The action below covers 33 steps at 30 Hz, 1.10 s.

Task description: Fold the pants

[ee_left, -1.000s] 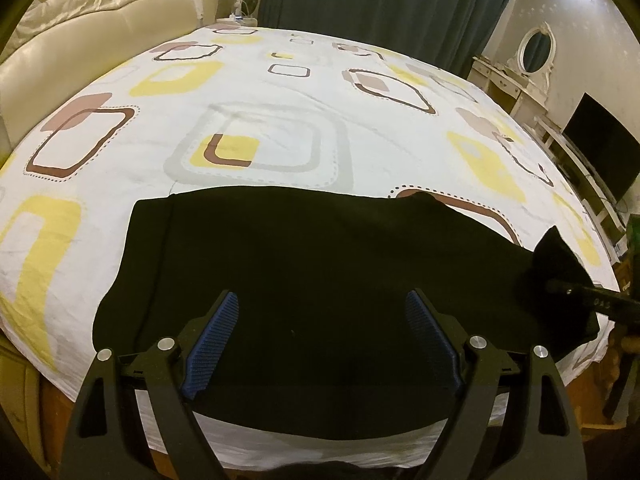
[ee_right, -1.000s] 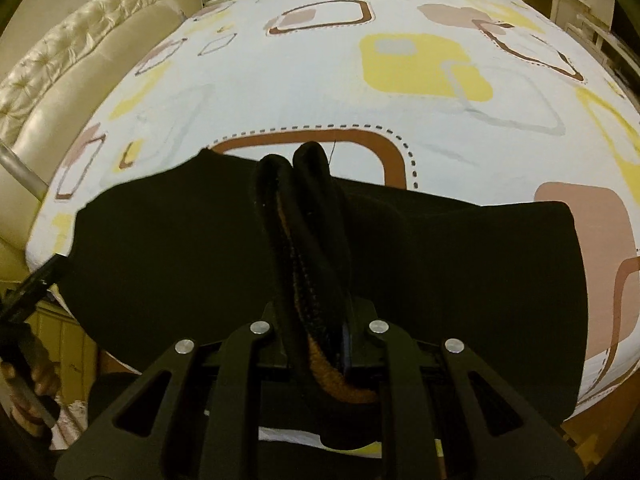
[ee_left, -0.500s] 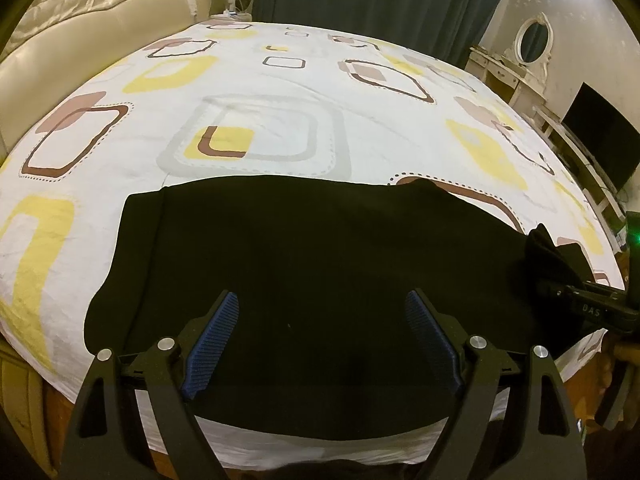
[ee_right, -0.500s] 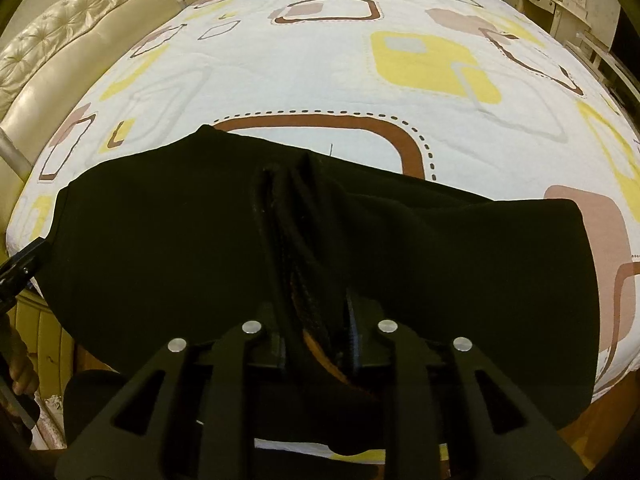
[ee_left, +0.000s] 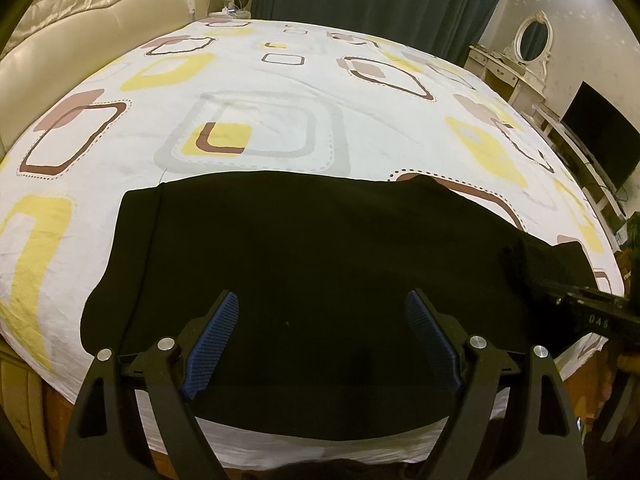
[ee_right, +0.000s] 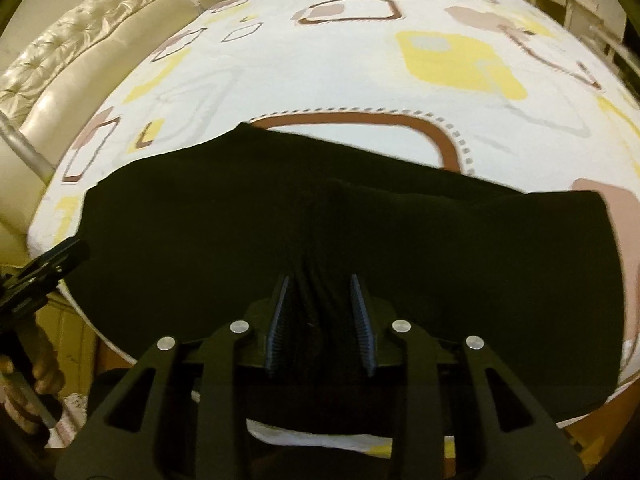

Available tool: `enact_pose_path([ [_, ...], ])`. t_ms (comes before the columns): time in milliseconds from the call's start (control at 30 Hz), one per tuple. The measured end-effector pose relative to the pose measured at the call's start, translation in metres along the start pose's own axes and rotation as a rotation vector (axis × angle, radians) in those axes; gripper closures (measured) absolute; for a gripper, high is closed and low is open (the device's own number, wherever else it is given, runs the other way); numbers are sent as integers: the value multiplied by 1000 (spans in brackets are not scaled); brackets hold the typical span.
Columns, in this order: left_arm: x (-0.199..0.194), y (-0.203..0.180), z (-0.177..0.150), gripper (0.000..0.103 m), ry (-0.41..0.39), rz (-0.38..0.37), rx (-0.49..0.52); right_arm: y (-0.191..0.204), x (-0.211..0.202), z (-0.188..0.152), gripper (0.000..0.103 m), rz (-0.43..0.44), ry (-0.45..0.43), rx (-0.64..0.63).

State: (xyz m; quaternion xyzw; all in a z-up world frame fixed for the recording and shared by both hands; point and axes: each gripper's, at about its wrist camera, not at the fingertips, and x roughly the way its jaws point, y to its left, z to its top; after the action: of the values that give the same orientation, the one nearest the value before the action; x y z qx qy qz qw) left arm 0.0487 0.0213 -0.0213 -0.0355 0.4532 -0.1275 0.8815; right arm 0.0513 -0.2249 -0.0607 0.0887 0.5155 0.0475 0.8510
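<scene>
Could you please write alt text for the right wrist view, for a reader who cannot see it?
The right gripper is opening, a bunched ridge of the black pants between its blue pads. The pants lie spread across a bed sheet patterned with yellow and brown squares; a cream tufted headboard stands at left.

One marking is readable

You can make out small pale characters reading roughly "OA6" (the first and last are unclear) on the dark body of the right gripper (ee_left: 596,312), seen at the right edge of your left wrist view; nothing else carries legible text.
</scene>
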Motion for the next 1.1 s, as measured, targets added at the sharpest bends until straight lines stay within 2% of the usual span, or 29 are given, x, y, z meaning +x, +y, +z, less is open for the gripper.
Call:
enact_pose_path([
  [200, 0, 0, 0, 18, -1, -1, 1, 5, 5, -5, 71, 12, 5, -8],
  [333, 2, 1, -1, 18, 4, -6, -3, -6, -25, 1, 71, 126, -50, 20],
  [400, 3, 0, -1, 18, 4, -7, -3, -22, -48, 9, 65, 175, -92, 32],
  [467, 3, 0, -1, 18, 2, -9, 0, -51, -72, 16, 55, 177, -139, 70],
  [533, 2, -2, -1, 18, 2, -10, 2, -81, -87, 21, 55, 152, -174, 109],
  [633, 2, -4, -2, 18, 2, -11, 9, -151, -100, 21, 55, 96, -210, 228],
  [767, 2, -6, -2, 18, 5, -10, 20, -223, -91, 10, 55, 98, -197, 384],
  [867, 4, -7, -3, 18, 10, -8, 22, -260, -71, 2, 55, 166, -164, 471],
  [1100, 8, -7, -5, 18, 25, 2, 31, -286, -24, -7, 55, 391, -118, 614],
])
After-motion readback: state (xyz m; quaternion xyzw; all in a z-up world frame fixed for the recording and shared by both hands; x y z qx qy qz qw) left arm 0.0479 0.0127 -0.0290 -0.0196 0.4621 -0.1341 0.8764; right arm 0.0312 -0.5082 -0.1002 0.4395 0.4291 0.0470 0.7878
